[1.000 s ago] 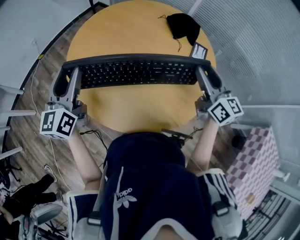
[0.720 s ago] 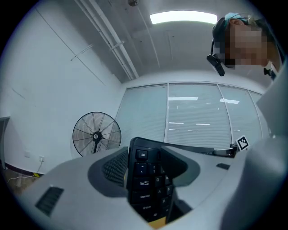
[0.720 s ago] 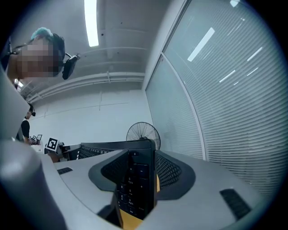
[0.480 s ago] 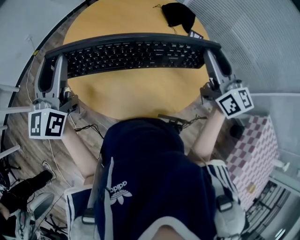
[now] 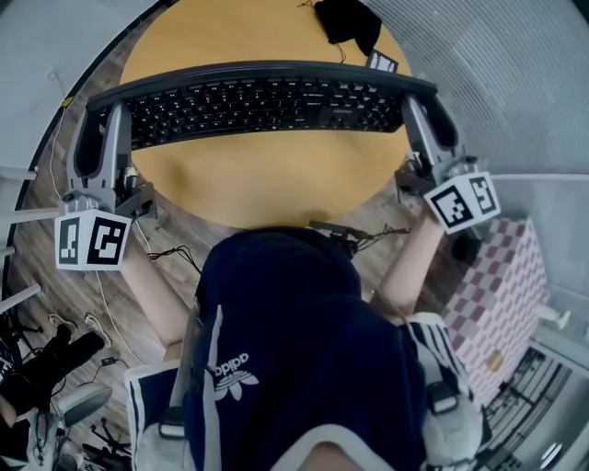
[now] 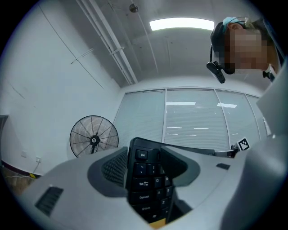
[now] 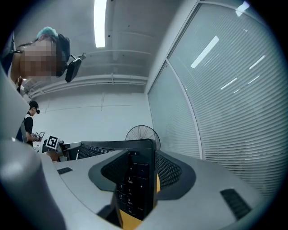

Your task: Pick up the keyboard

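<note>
A long black keyboard (image 5: pixel 262 101) hangs level above the round wooden table (image 5: pixel 276 184), held by both ends. My left gripper (image 5: pixel 97 138) is shut on its left end, where the Esc and Tab keys of the keyboard (image 6: pixel 148 184) sit between the jaws. My right gripper (image 5: pixel 425 118) is shut on the right end, and the number-pad end of the keyboard (image 7: pixel 135 179) is clamped between its jaws. Both gripper views look up toward the ceiling and walls.
A black cloth pouch (image 5: pixel 348 23) and a small marker card (image 5: pixel 380 63) lie at the table's far edge. A pink checkered box (image 5: pixel 497 294) stands at the right. Cables (image 5: pixel 175 253) run on the wood floor. A fan (image 6: pixel 93 140) stands by the wall.
Both grippers have lifted the keyboard off the table and raised it toward me over the last second; in the last half second it barely moved.
</note>
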Motion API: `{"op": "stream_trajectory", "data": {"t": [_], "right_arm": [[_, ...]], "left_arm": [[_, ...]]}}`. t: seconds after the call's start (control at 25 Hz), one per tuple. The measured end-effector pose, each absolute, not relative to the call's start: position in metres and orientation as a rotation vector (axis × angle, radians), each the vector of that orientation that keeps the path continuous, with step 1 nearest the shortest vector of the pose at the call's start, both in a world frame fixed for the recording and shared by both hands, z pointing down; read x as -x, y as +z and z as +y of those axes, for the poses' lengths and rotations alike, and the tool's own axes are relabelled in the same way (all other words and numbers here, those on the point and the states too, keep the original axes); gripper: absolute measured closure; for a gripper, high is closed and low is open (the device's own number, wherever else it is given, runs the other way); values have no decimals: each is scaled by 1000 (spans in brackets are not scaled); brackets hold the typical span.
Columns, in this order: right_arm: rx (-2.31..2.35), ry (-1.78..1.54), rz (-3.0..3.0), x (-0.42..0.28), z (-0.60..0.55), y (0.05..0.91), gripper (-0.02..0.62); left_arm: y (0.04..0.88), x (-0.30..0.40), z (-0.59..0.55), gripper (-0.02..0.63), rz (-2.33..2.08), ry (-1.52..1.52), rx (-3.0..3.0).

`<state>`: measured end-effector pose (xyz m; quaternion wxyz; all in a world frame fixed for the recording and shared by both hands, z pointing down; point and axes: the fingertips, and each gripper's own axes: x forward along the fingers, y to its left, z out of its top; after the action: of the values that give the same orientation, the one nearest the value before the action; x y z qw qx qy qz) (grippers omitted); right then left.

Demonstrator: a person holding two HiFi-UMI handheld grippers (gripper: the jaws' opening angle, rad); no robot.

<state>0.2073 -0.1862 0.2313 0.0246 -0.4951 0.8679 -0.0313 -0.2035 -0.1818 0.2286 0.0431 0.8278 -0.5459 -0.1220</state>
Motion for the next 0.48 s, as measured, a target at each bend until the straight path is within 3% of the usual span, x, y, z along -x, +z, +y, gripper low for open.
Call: {"op": "stream_trajectory", "data": {"t": [0.48], "right_arm": [[1590,-97,2644,-210,-185,234,413]], "left_arm": [[232,202,-188,391,-1633,-355,-2548]]}}
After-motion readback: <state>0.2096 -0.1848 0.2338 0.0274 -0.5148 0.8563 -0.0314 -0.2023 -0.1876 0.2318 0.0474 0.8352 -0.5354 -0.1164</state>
